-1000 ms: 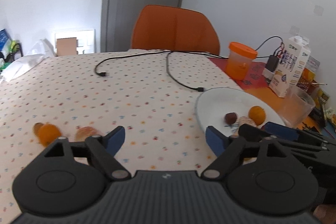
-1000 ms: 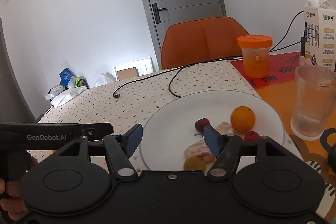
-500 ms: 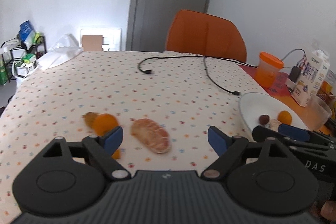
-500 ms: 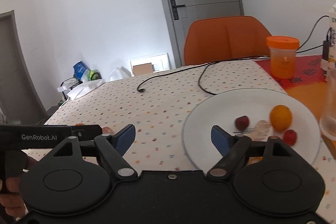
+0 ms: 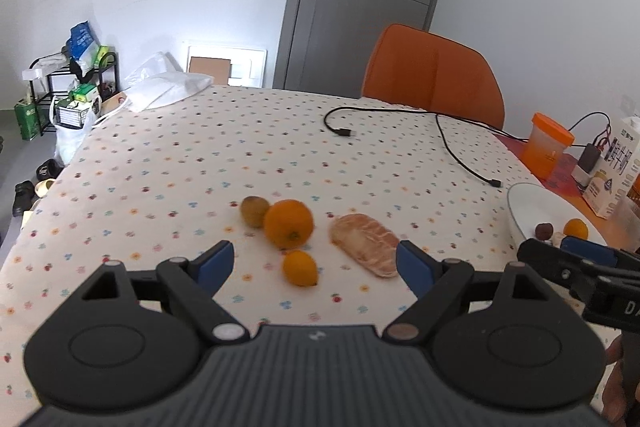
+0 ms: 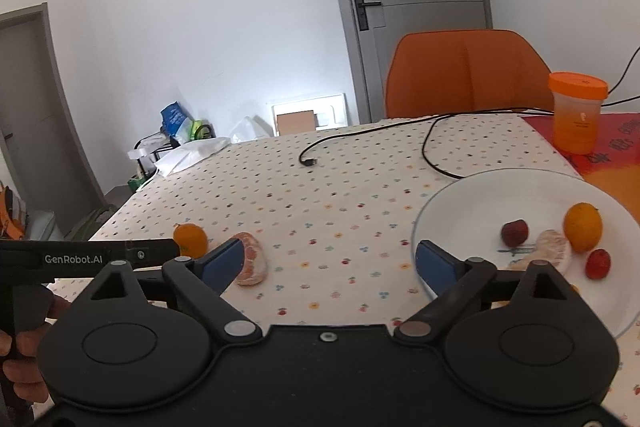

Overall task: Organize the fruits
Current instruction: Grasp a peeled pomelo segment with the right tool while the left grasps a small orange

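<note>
Presently catalogued, loose on the dotted tablecloth at lower centre of the left wrist view: a large orange, a small kiwi-like brownish fruit touching its upper-left side, a smaller orange fruit just below it, and a peeled citrus piece to the right. The left gripper is spread wide and empty, with the smaller orange fruit framed between its blue pads (no contact is seen).

Change noted: a second ago only the edge of this cluster was seen at lower left of the left view; it is now centred there, the gripper having been swung toward it.

The right gripper is released too; its jaws have just been opening and nothing lies between them, only bare cloth. The white plate, previously filling its view, is now shifted to the right edge. Already held on the plate: an orange, a dark red fruit, a bright red fruit and a pale peeled piece.

Judged meaning: one deposit appears finished, and four items remain to be collected; the next pick looks set up for the left tool.
</note>
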`<state>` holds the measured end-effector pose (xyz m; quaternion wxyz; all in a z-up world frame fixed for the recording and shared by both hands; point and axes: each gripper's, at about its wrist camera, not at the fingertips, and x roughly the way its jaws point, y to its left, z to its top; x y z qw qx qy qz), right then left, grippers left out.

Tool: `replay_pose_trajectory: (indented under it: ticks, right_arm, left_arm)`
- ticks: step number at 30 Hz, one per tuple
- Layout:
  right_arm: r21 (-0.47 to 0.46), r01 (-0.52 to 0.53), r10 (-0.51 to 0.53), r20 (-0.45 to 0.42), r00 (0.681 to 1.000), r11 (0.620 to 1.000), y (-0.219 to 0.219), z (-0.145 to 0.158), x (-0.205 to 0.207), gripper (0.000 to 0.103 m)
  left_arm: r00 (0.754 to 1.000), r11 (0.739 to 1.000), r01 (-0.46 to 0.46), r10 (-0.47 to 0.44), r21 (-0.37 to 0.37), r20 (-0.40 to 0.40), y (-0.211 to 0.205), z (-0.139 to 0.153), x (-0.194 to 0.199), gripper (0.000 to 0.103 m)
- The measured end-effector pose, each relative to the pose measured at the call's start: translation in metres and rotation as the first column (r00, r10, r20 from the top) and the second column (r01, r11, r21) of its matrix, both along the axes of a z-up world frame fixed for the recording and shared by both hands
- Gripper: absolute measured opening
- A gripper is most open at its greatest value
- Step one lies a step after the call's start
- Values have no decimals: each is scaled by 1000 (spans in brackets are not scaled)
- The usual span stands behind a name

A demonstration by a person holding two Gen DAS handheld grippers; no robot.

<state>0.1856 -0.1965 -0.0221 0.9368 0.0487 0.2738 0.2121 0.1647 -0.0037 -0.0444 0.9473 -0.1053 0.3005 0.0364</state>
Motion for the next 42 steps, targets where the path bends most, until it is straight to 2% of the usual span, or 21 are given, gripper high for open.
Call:
replay_pose_trajectory:
  ticks: [4, 14, 18, 21, 26, 30, 32, 38, 42]
  right_arm:
    - [-4, -17, 17, 1, 1000, 1000, 6, -1, -1, 103]
    - [-12, -56, 56, -31, 998, 998, 18, -10, -1, 103]
    - [-15, -91, 90, -39, 995, 996, 23, -13, -2, 102]
    - [-26, -113, 111, -48, 993, 993, 28, -16, -1, 99]
    - [-34, -134, 131, -67, 989, 990, 36, -20, 6, 88]
    - [-46, -148, 145, -70, 987, 988, 41, -21, 12, 84]
    - [-58, -150, 146, -71, 987, 987, 45, -23, 15, 78]
    - [-51, -165, 160, -100, 982, 985, 51, -30, 26, 78]
    - [-51, -169, 162, -112, 980, 984, 54, -35, 32, 76]
  left_arm:
    - [1000, 1000, -8, 8, 0, 0, 9, -2, -4, 87]
    - [1000, 1000, 5, -5, -20, 5, 19, -9, -6, 86]
    - [1000, 1000, 17, -16, -19, 5, 17, -12, -2, 81]
    - [1000, 1000, 29, -29, -5, -4, 14, -16, 3, 75]
    - [999, 999, 29, -29, -18, -23, 14, -25, 12, 67]
    - [999, 999, 32, -32, -16, -35, 14, -28, 19, 59]
    - [999, 999, 35, -35, -8, -39, 13, -30, 22, 57]
    - [997, 999, 41, -41, -5, -59, 12, -35, 32, 50]
    - [997, 999, 38, -38, -6, -63, 13, -39, 37, 40]
